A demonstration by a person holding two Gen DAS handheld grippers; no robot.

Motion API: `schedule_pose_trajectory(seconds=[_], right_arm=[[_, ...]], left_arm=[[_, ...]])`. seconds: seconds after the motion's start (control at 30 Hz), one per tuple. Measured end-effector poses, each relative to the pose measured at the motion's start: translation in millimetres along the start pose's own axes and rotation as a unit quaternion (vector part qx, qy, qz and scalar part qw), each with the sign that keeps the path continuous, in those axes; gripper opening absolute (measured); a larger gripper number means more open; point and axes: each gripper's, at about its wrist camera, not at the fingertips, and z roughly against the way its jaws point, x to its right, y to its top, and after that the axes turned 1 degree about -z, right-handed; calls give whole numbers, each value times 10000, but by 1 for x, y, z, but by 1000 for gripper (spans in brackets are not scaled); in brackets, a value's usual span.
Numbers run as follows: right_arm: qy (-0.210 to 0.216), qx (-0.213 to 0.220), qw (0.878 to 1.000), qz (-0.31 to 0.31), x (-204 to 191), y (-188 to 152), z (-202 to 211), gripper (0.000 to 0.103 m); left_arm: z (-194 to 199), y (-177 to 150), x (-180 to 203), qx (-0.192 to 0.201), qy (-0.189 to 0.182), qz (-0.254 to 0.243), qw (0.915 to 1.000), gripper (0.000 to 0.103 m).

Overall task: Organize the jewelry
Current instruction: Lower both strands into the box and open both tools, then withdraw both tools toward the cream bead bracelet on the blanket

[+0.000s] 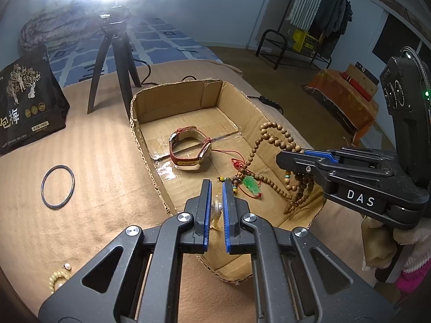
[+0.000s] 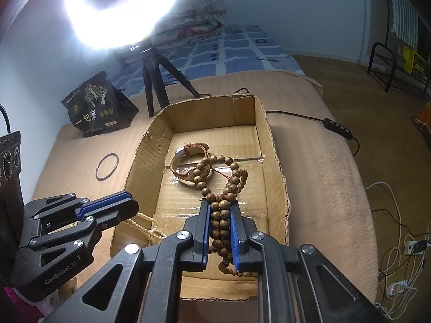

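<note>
An open cardboard box (image 1: pixel 134 113) (image 2: pixel 150 145) lies on the tan cloth. Inside it are a red-strapped watch (image 1: pixel 188 148) (image 2: pixel 186 161) and a green pendant on a red cord (image 1: pixel 250 184). My right gripper (image 2: pixel 220 204) (image 1: pixel 280 158) is shut on a long strand of brown wooden beads (image 2: pixel 221 223) (image 1: pixel 269 134), which hangs over the box's right side. Over the box's near left corner, my left gripper (image 1: pixel 216 185) (image 2: pixel 129 197) is shut on a pale cream bead strand (image 1: pixel 216 211) (image 2: pixel 145 226). That strand dangles into the box.
A dark bangle (image 1: pixel 58 187) (image 2: pixel 107 167) lies on the cloth left of the box. A cream bead bracelet (image 1: pixel 58 277) lies nearer. A black bag (image 1: pixel 24 107) and a tripod (image 1: pixel 113 62) under a bright ring light stand behind. A switch cable (image 2: pixel 336 127) runs on the right.
</note>
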Motion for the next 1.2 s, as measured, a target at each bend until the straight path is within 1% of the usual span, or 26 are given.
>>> schedule_pose_trajectory(seconds=[0.1, 0.17, 0.23, 0.3, 0.33, 0.37, 0.47, 0.63, 0.67, 0.73, 0.8, 0.9, 0.97, 1.0, 1.1, 1.2], right_arm=[[-31, 20, 10000, 25, -1, 0, 0, 17], [-40, 41, 10000, 48, -2, 0, 1, 25], [-69, 55, 9999, 79, -3, -1, 2, 30], [-163, 72, 9998, 123, -5, -1, 2, 40], [-199, 93, 9997, 137, -6, -1, 3, 51], [-241, 135, 9995, 147, -6, -1, 4, 61], [-302, 240, 9992, 141, -7, -1, 8, 73], [-347, 319, 9987, 193, -10, 1, 12, 84], [-366, 346, 9985, 210, -11, 1, 13, 87], [-401, 394, 9981, 254, -13, 2, 14, 90], [-416, 423, 9978, 311, -17, 3, 16, 91], [-397, 437, 9975, 397, -24, 4, 17, 95], [-363, 451, 9974, 432, -29, 4, 18, 96], [-343, 458, 9974, 442, -31, 5, 19, 96], [-260, 517, 9971, 497, -39, 6, 22, 99], [-174, 551, 9966, 588, -47, 8, 24, 100]], left_arm=[[0, 0, 1, 5, 14, -40, 10000, 5], [0, 0, 3, -13, 39, -108, 9999, 5], [0, -1, 4, -35, 65, -166, 9998, 7], [0, -3, 6, -42, 84, -228, 9997, 27], [2, -5, 7, 4, 111, -260, 9996, 44], [3, -6, 7, 49, 146, -290, 9995, 49], [5, -9, 9, 73, 238, -392, 9989, 49], [9, -13, 7, 81, 308, -467, 9984, 49], [9, -14, 6, 77, 311, -464, 9984, 51], [11, -15, 5, 93, 305, -468, 9984, 55], [14, -15, 4, 130, 326, -481, 9982, 57], [18, -16, 1, 147, 343, -482, 9981, 58], [22, -18, -2, 167, 345, -486, 9981, 64], [23, -20, -4, 172, 363, -497, 9980, 65], [30, -25, -10, 198, 458, -534, 9973, 66], [37, -30, -21, 199, 533, -485, 9972, 66]])
